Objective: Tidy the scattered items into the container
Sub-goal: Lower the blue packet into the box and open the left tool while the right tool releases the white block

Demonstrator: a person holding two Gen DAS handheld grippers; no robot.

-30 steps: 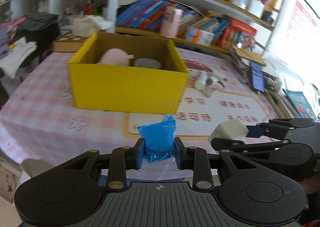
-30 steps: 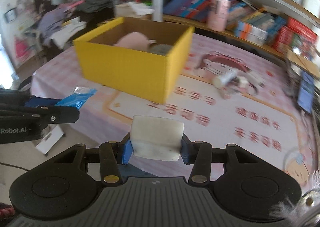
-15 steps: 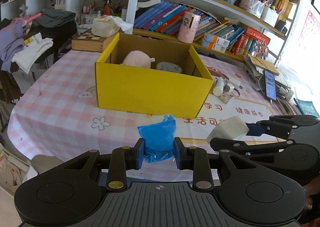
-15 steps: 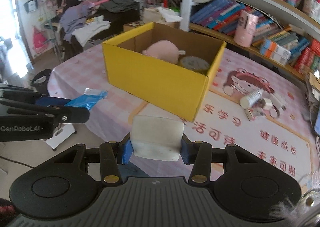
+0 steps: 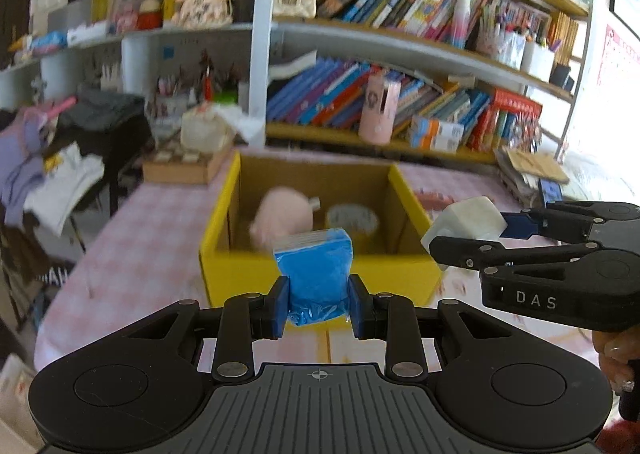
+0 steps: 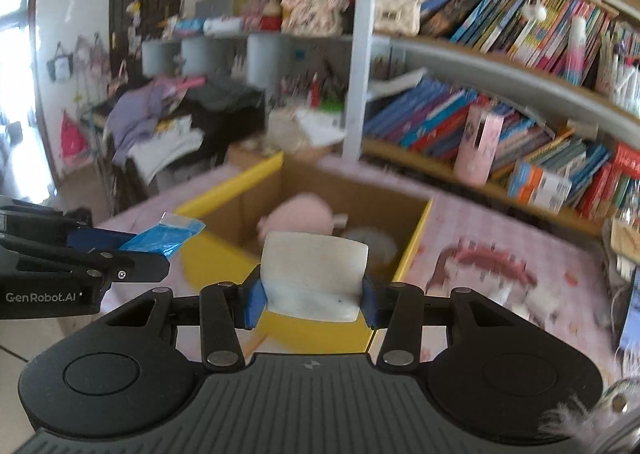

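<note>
1. Yellow cardboard box (image 5: 320, 274), the landmark, sits on a pink checked tablecloth (image 5: 132, 254); a pink plush (image 5: 282, 218) lies inside.
2. Just before the box, the left gripper (image 5: 318, 308), lettered "GenRobot.AI", clamps a blue packet (image 5: 316, 274).
3. Right of it, by the box's right wall, the right gripper (image 6: 312, 300), marked "DAS", pinches a white block (image 6: 314, 276).

yellow box (image 5: 320, 278) motion-blurred, pink toy (image 5: 282, 220) inside smeared, round item (image 5: 352, 218) unidentifiable
</note>
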